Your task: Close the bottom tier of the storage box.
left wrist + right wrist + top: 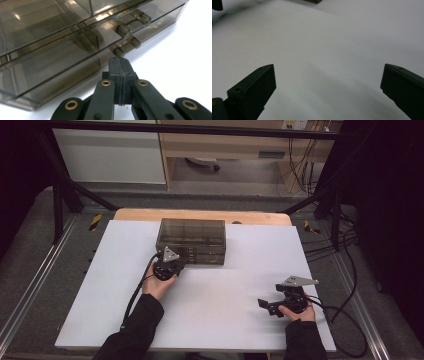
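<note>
A smoky, see-through plastic compartment box [191, 241] lies with its lid down at the back middle of the white board [225, 320]. My left gripper [172, 261] is at the box's front left side, held by a hand in a black sleeve. In the left gripper view its jaws are pressed flat together with nothing between them, the tip [119, 61] just short of the box's front latches [125, 41]. My right gripper [265, 306] rests low at the front right, far from the box. Its jaws stand wide apart [328, 72] over bare white board.
The wooden table edge [200, 215] shows behind the board. Black cables [345, 310] trail off the right side of the board. Metal frame bars [60, 195] and a shelf unit stand beyond the table. One corner of the box [312, 1] appears at the top of the right gripper view.
</note>
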